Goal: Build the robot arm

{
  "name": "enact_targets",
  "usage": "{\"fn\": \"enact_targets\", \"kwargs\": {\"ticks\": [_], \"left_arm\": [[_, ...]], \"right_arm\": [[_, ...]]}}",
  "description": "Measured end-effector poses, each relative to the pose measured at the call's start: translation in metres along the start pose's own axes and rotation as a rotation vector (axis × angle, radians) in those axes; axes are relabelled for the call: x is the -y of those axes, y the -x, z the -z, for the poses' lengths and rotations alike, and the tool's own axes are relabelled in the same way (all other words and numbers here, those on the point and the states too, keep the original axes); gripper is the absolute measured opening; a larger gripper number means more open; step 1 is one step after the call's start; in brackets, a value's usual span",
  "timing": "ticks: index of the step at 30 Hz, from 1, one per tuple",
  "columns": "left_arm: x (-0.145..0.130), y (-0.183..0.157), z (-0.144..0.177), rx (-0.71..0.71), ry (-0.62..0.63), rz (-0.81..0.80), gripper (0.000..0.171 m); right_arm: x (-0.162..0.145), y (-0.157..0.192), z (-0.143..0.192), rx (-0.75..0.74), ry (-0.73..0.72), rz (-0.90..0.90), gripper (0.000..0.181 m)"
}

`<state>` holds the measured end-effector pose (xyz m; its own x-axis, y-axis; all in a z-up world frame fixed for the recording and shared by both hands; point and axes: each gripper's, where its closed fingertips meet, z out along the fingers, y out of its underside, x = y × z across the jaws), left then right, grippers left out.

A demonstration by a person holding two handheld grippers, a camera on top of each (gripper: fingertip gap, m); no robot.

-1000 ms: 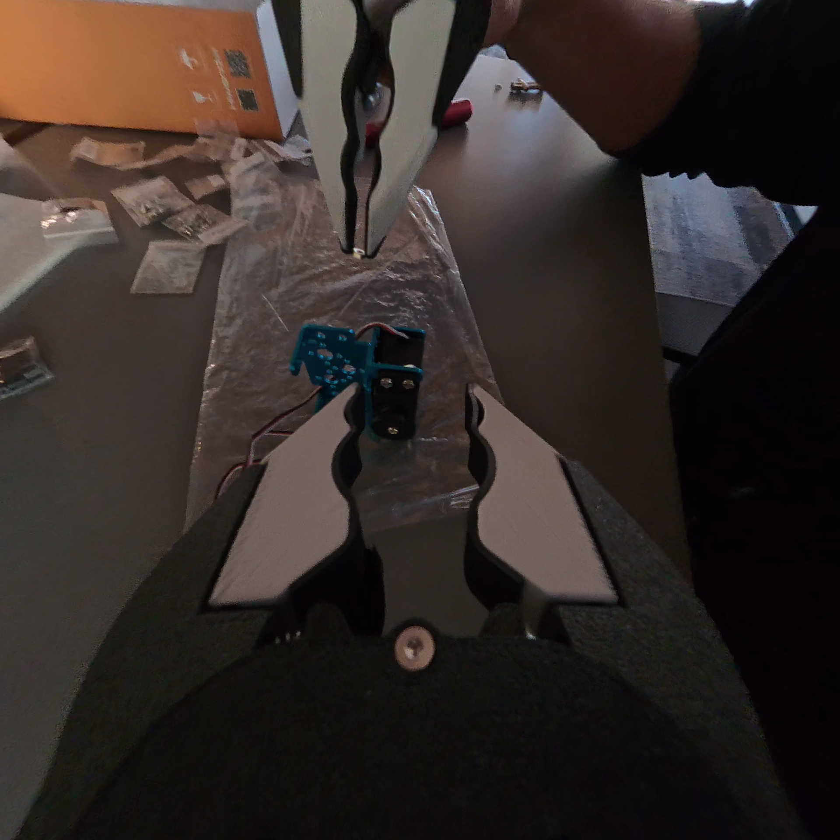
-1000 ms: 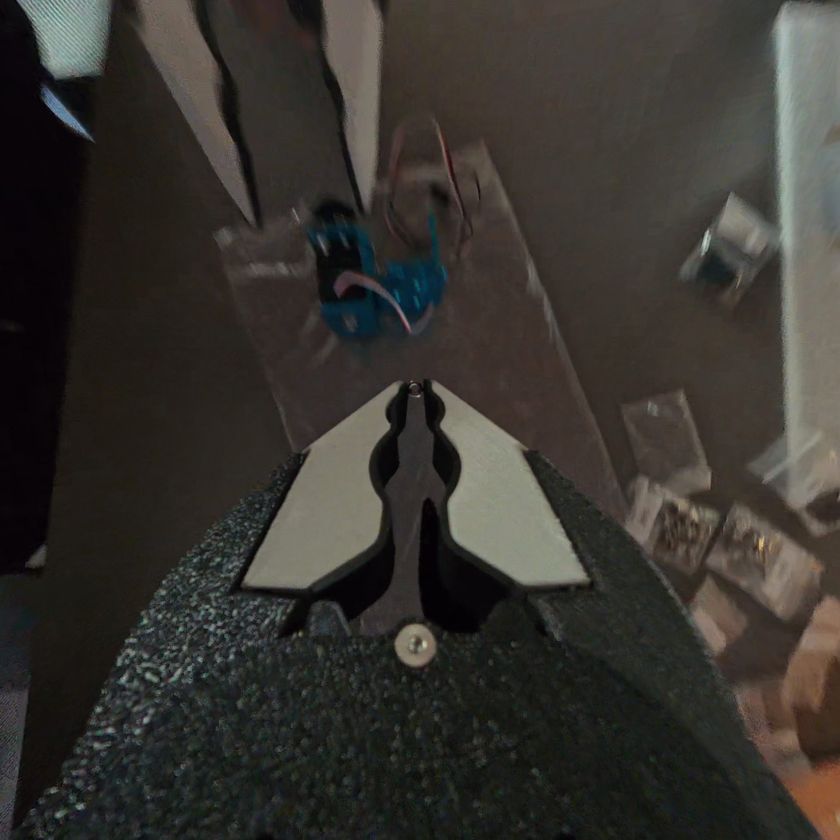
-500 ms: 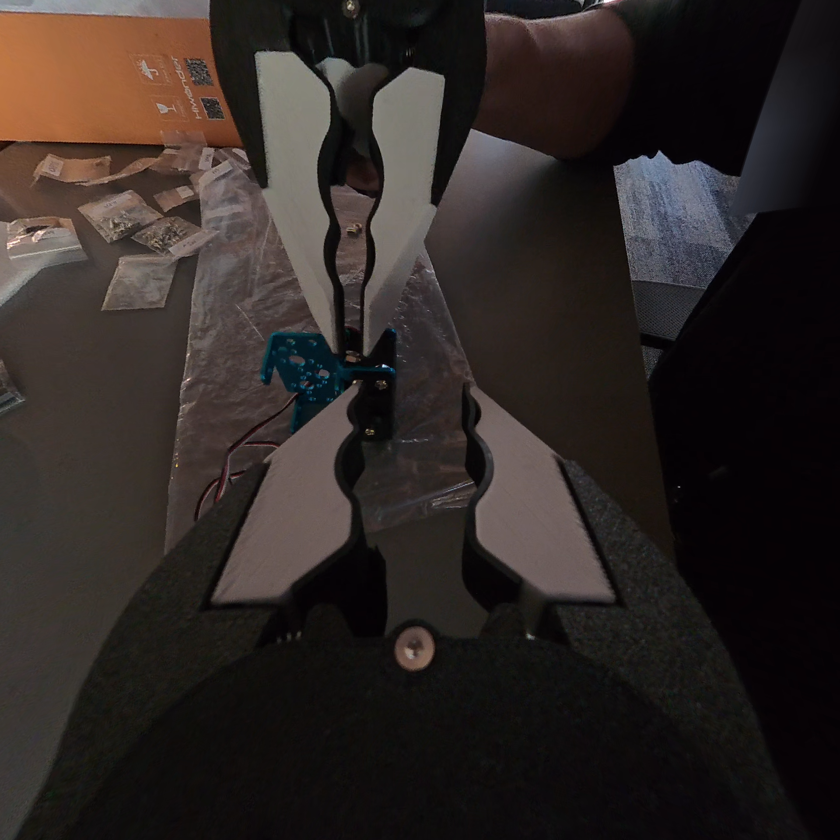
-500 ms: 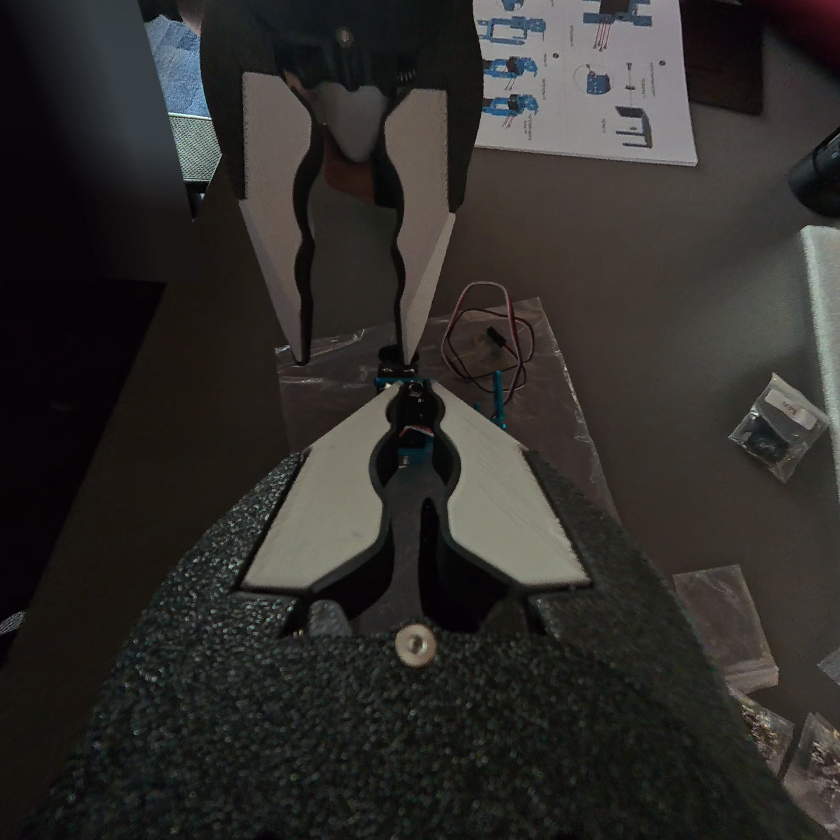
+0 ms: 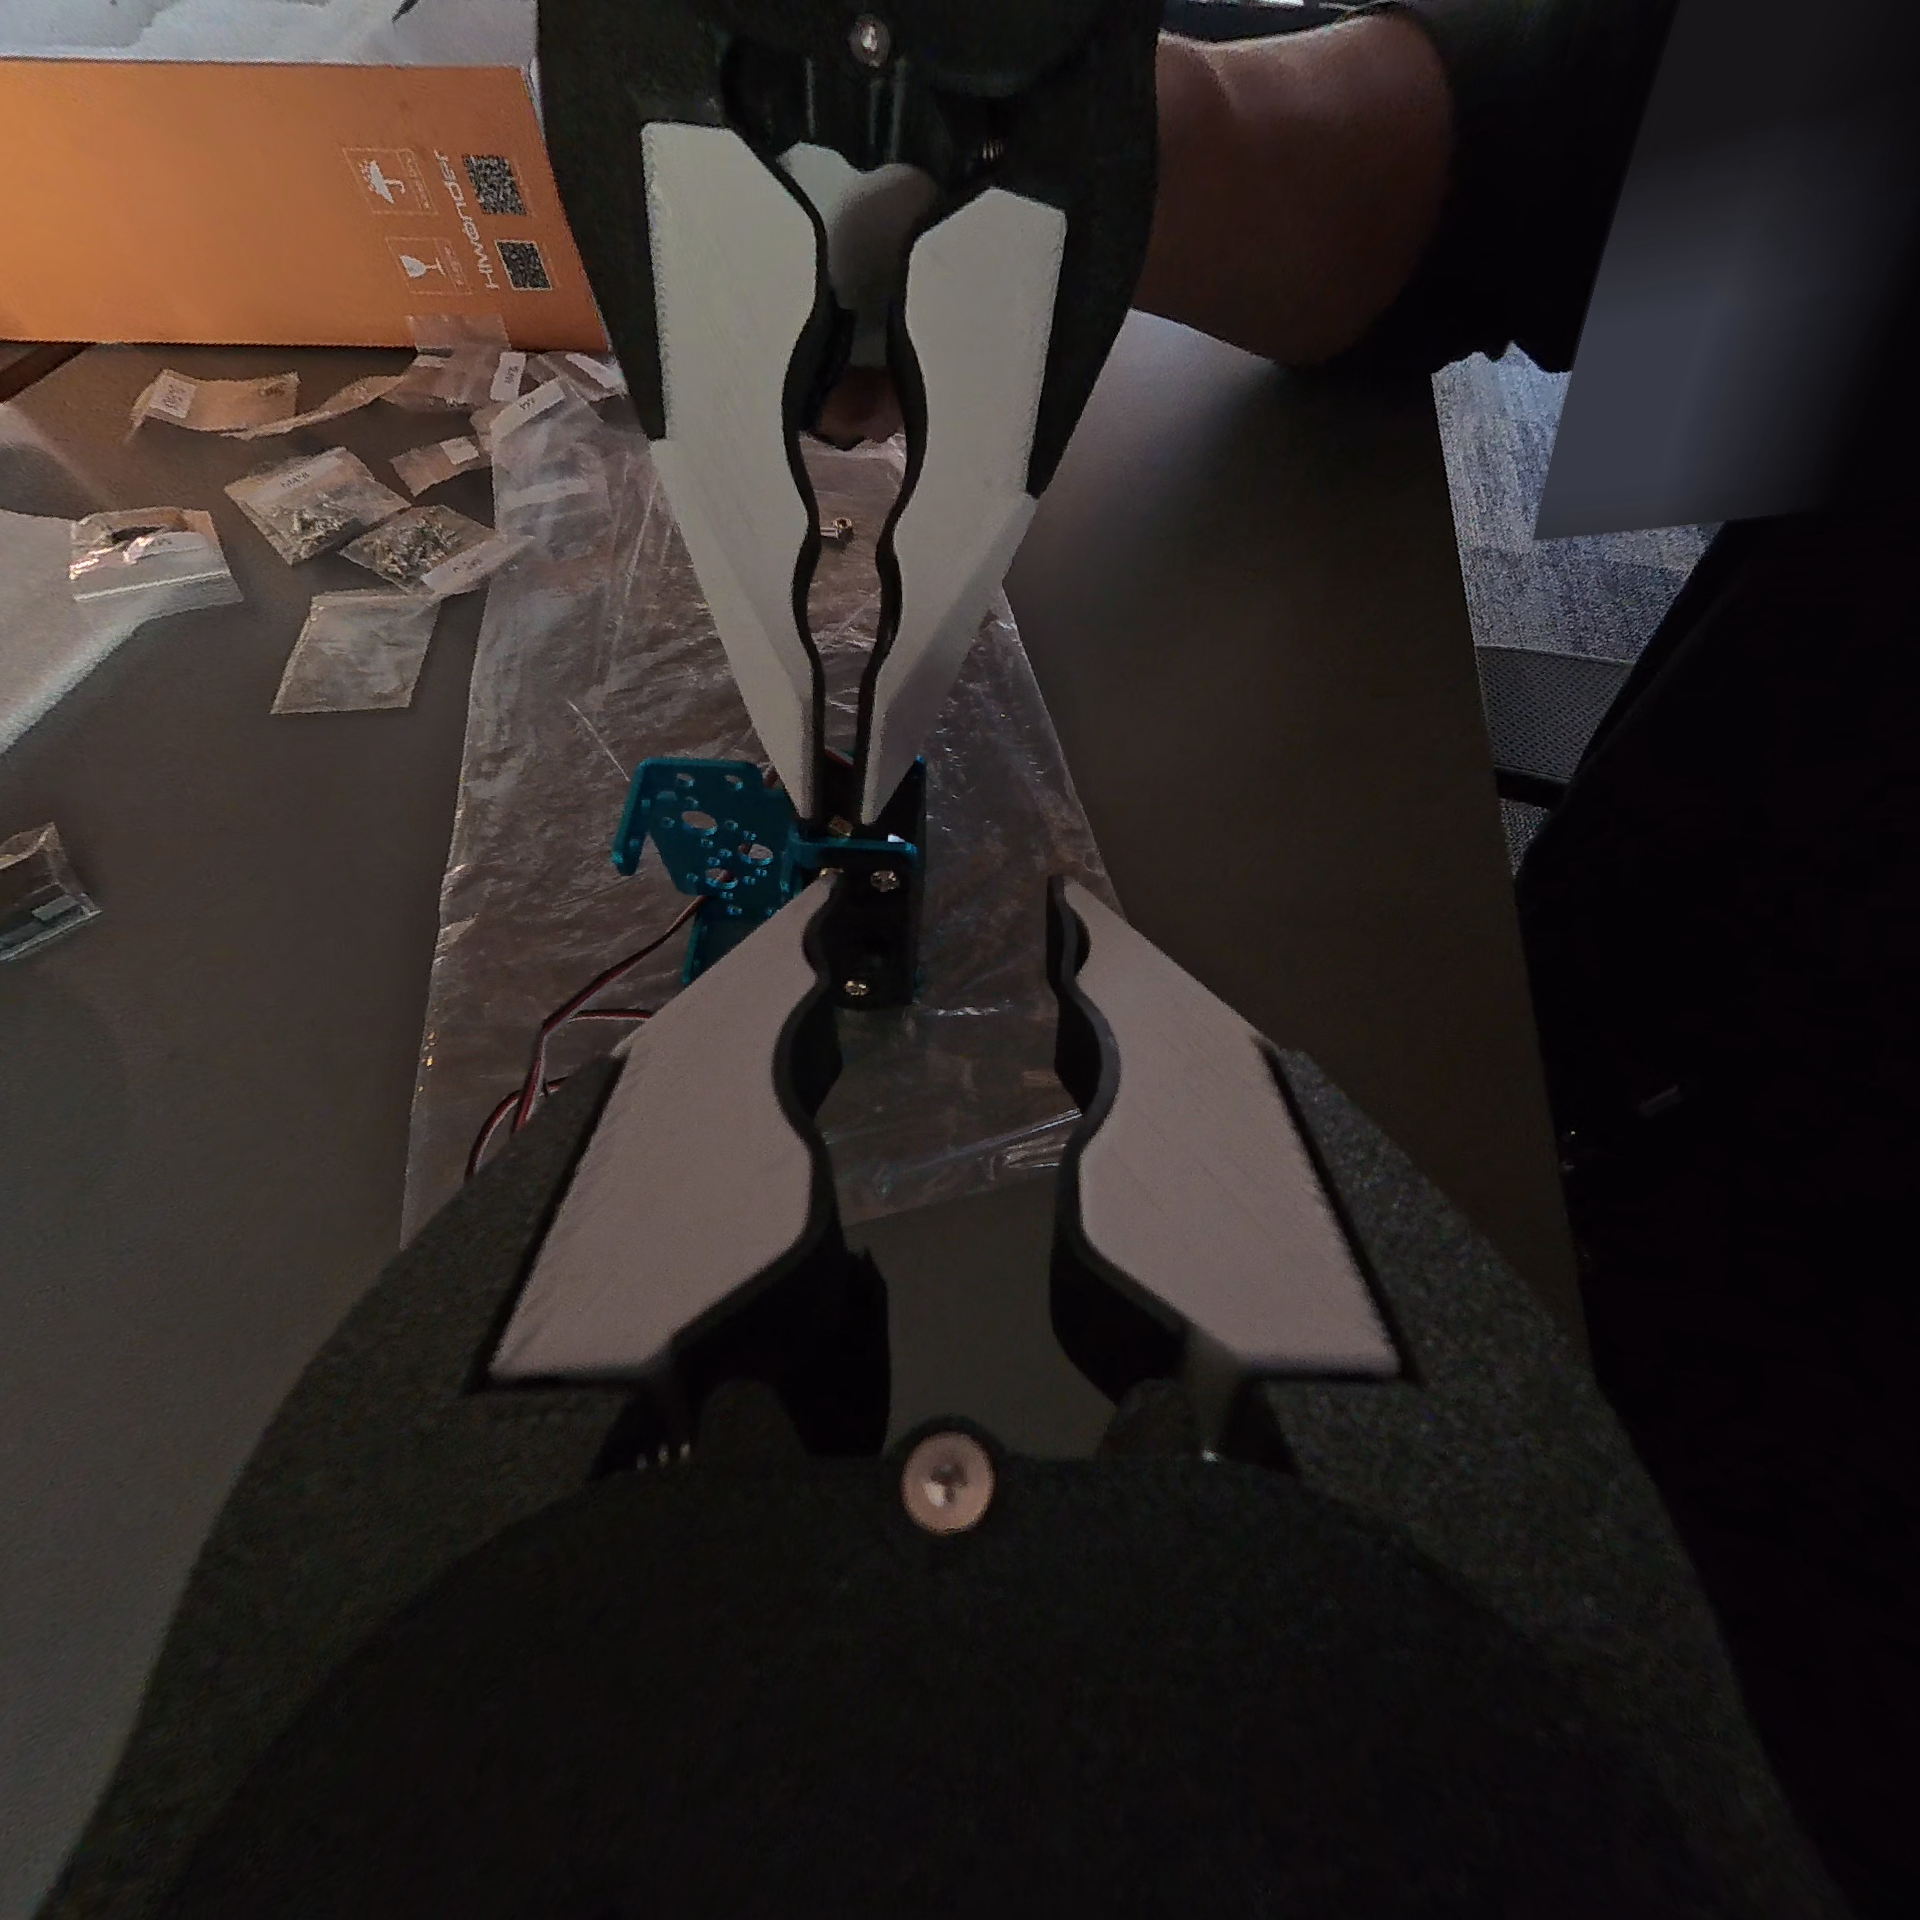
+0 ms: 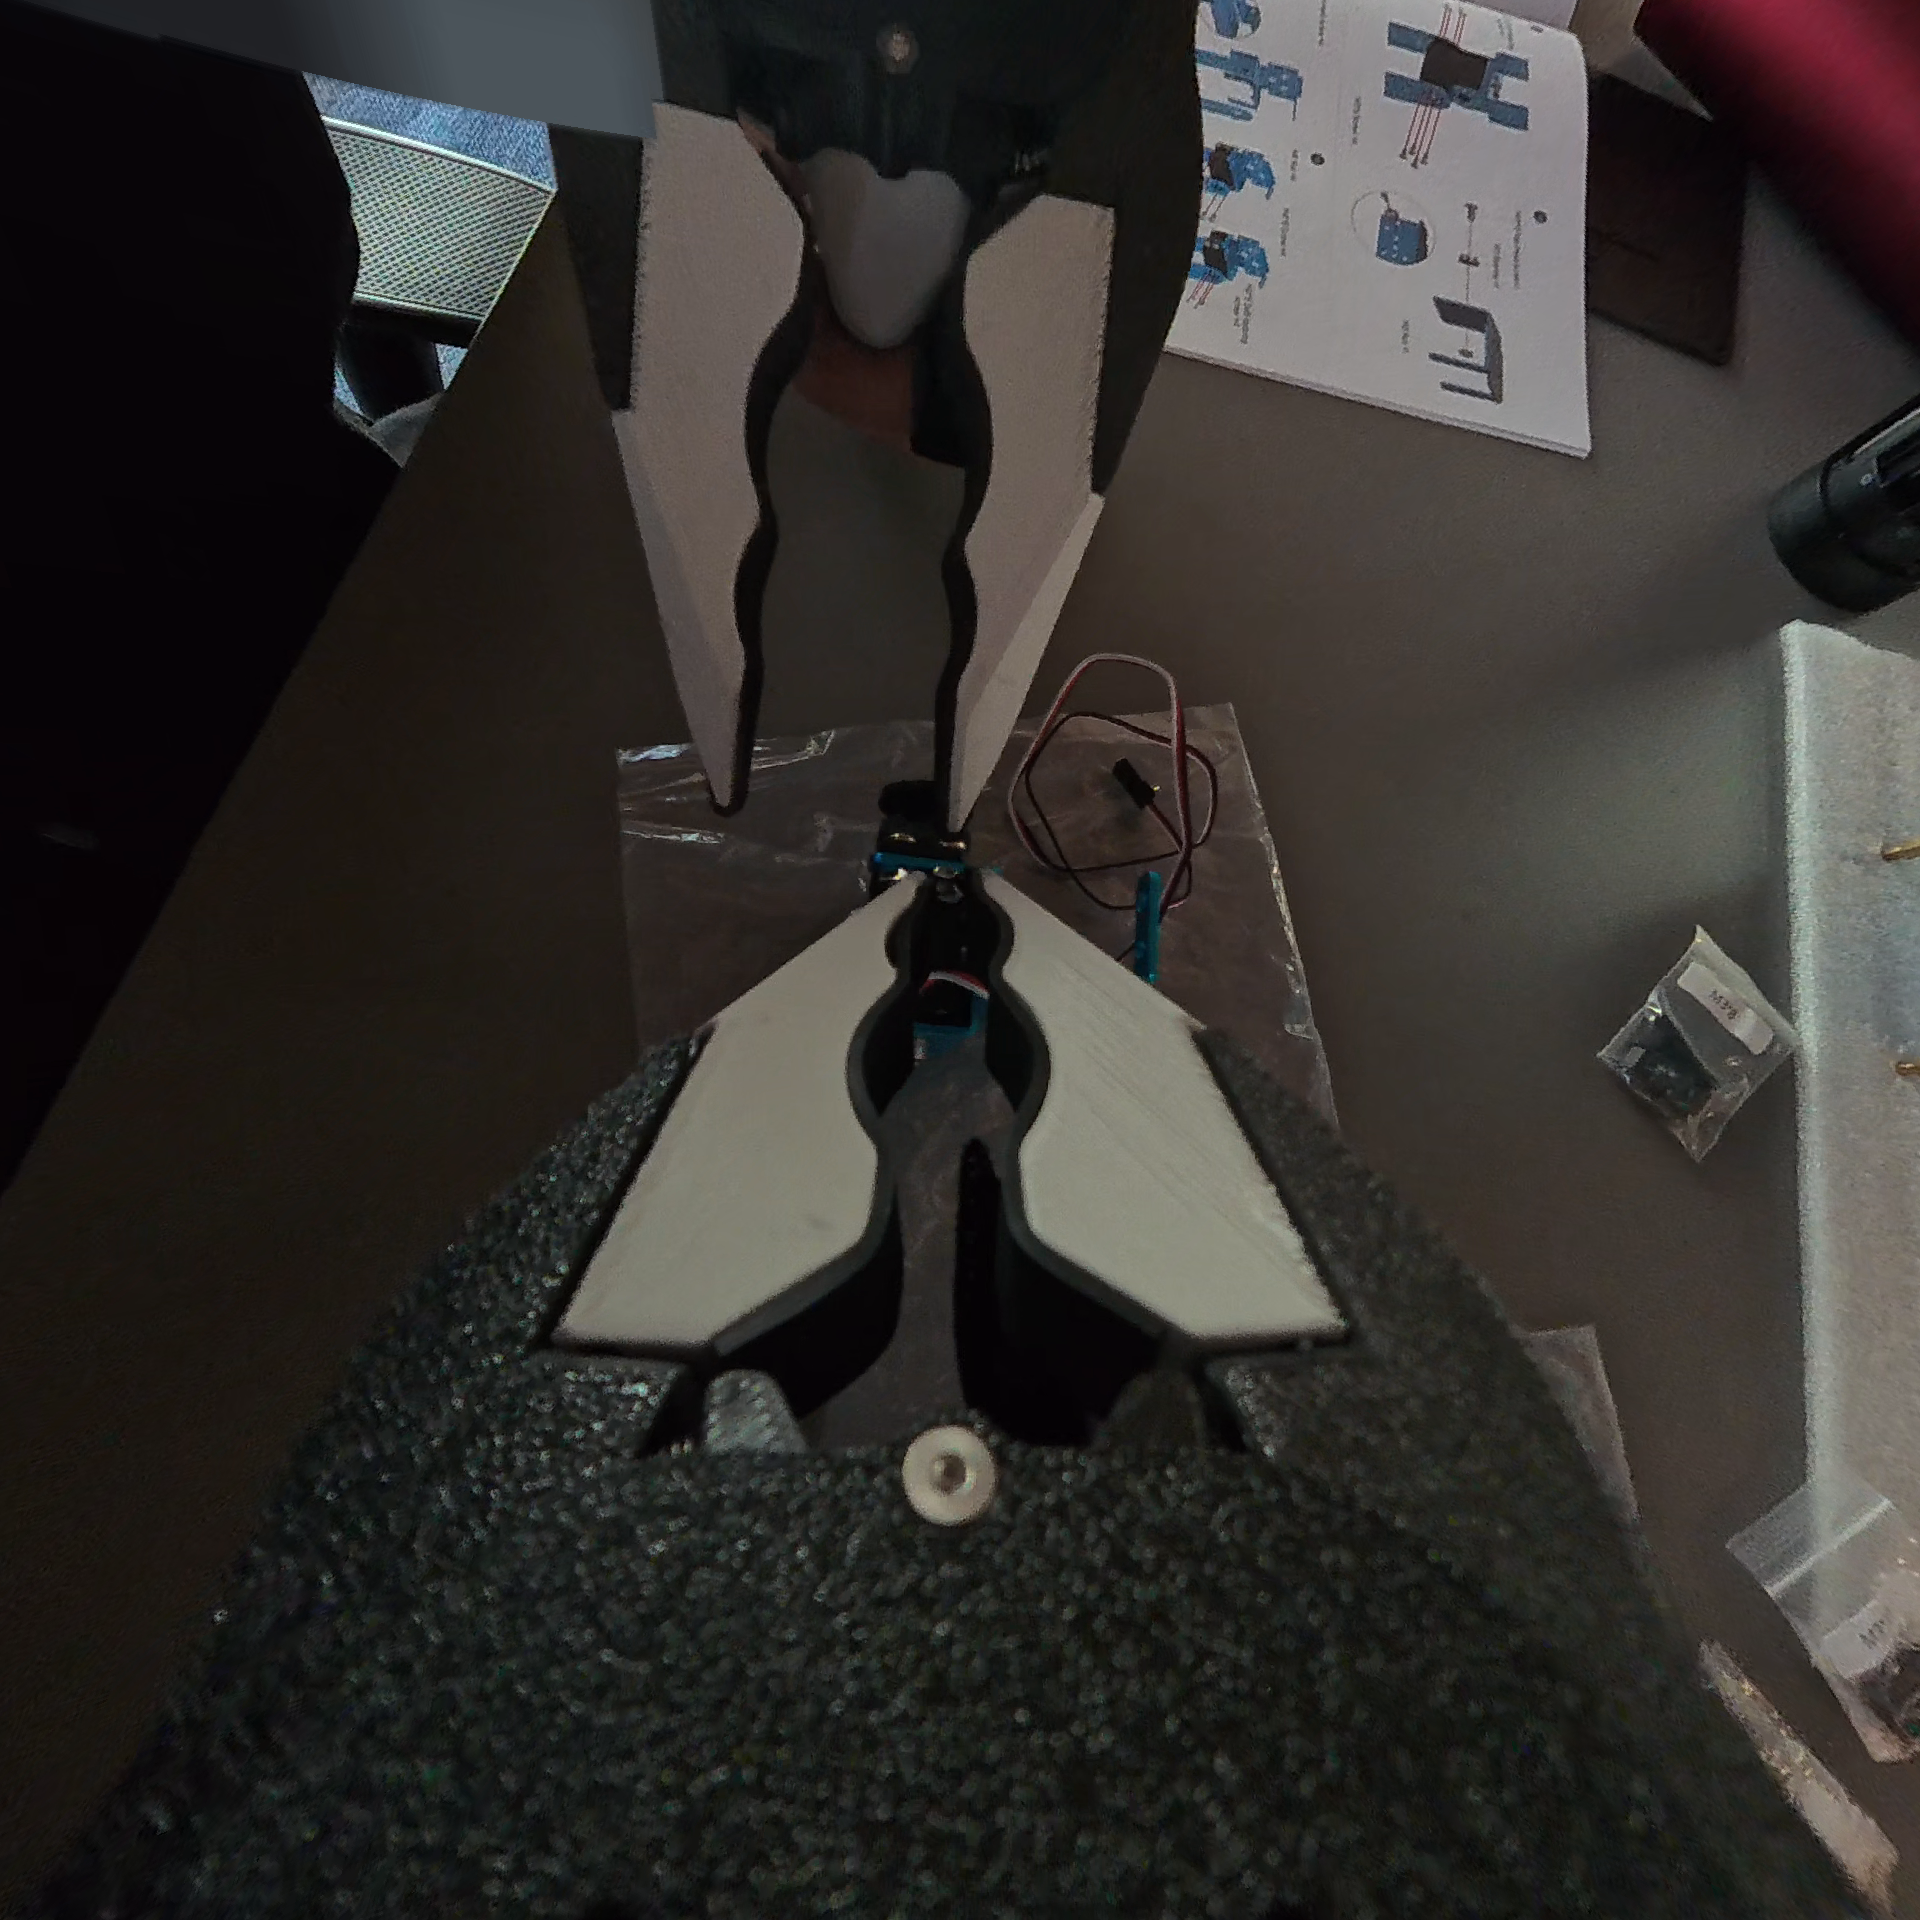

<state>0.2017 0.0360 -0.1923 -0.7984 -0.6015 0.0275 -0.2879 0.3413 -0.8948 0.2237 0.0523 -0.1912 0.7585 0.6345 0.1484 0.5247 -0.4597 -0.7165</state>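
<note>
A black servo [image 5: 871, 935] in a blue metal bracket [image 5: 717, 844] stands on a clear plastic sheet [image 5: 582, 727]. My left gripper [image 5: 940, 896] is open; its left fingertip touches or nearly touches the servo's side, and the servo is not between the jaws. My right gripper [image 5: 844, 816] comes in from the far side, shut on a small metal fastener [image 5: 840, 827], its tips at the top of the bracket. In the right wrist view the right gripper [image 6: 948, 881] hides most of the servo [image 6: 940, 977], with the open left gripper [image 6: 844, 810] opposite. The servo's red and black wires [image 6: 1101, 769] loop behind.
An orange box [image 5: 260, 208] and several small bags of hardware [image 5: 353, 520] lie at the far left. An illustrated instruction sheet [image 6: 1455, 208], a black cylinder [image 6: 1849, 520], white foam [image 6: 1849, 935] and a bag [image 6: 1694, 1049] lie around. A person's forearm [image 5: 1299, 187] holds the right gripper. The table edge [image 5: 1496, 790] runs close on the right. Both grippers' tips are close together, under 4 cm apart. Left tips and right tips are each some 35 cm from the black cylinder [image 6: 1849, 520].
The right gripper, shut on the fastener, has come down onto the top of the bracket and servo. The left gripper has stayed open beside the servo.
</note>
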Motion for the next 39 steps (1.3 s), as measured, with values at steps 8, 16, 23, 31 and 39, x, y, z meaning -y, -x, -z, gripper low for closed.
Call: {"fn": "enact_targets", "kwargs": {"ticks": [8, 16, 23, 31, 39], "left_arm": [[0.000, 0.002, 0.000, -0.001, -0.006, 0.019, 0.037], [0.000, 0.002, 0.000, -0.002, -0.005, 0.021, 0.038], [0.000, 0.003, 0.000, -0.006, -0.009, 0.029, 0.039], [0.001, 0.003, 0.000, -0.012, -0.016, 0.044, 0.039], [0.000, 0.004, -0.001, -0.008, -0.009, 0.040, 0.040]], "right_arm": [[-0.001, 0.000, -0.001, -0.002, 0.001, 0.047, 0.004], [-0.002, -0.002, -0.001, -0.049, 0.002, 0.101, 0.004], [-0.003, -0.002, -0.002, -0.148, 0.028, 0.197, 0.005], [-0.003, -0.002, -0.001, -0.149, 0.020, 0.198, 0.008], [0.002, -0.005, 0.009, -0.116, -0.027, 0.127, 0.015]]}}
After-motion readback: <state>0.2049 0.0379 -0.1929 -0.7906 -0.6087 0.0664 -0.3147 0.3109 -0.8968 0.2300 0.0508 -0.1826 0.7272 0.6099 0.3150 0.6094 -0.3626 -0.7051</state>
